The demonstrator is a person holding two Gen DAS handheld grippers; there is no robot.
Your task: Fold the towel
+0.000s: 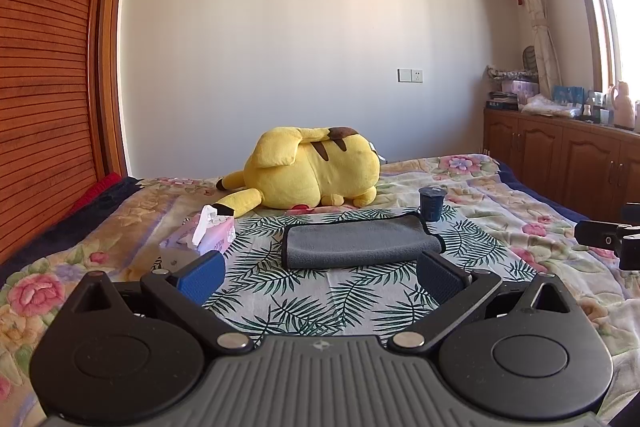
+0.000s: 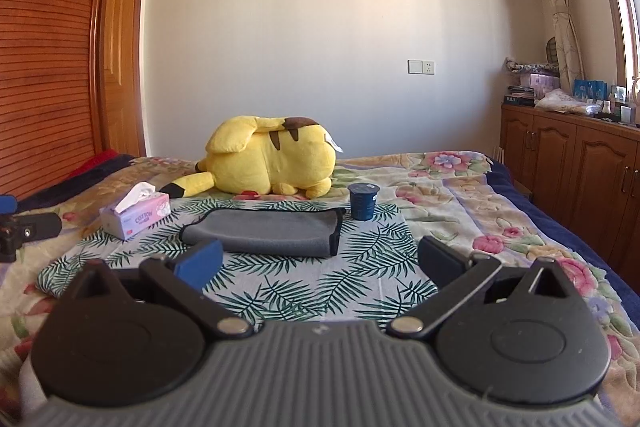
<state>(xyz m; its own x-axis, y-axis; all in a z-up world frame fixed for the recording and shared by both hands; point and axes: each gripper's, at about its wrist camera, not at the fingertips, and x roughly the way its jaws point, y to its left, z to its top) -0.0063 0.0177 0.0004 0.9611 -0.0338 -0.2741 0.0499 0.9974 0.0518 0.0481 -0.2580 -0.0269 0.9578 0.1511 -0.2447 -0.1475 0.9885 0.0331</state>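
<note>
1. My left gripper [image 1: 320, 277] hangs low over the near part of the bed, its blue-padded fingers [image 1: 202, 277] spread wide apart with nothing between them.
2. My right gripper [image 2: 318, 263] sits at a like height, fingers [image 2: 200, 263] equally wide apart and holding nothing.
3. The grey microfibre towel with dark edging [image 1: 360, 241] lies flat and already folded over into a long rectangle, on a white cloth printed with green palm leaves [image 1: 312, 303]. It is ahead of both grippers and touched by neither.
4. In the right wrist view the same towel [image 2: 266, 233] shows its doubled edge on the right end.
5. A pink-and-white cardboard tissue box [image 1: 210, 233] with a tissue sticking up stands just beside the towel's left end; the left finger partly overlaps it in the left wrist view.
6. A small dark blue plastic cup with a sealed lid [image 1: 431, 203] stands upright near the towel's far right corner, apart from it as far as I can see.
7. A large yellow plush toy with brown stripes [image 1: 308, 167] lies on its side beyond the towel, at the far edge of the leaf cloth.
8. All of it rests on a bed with a floral quilt [image 1: 532, 203].
9. A wooden cabinet run [image 2: 576, 163] lines the right wall; a slatted wooden wardrobe door [image 1: 44, 67] closes the left.
</note>
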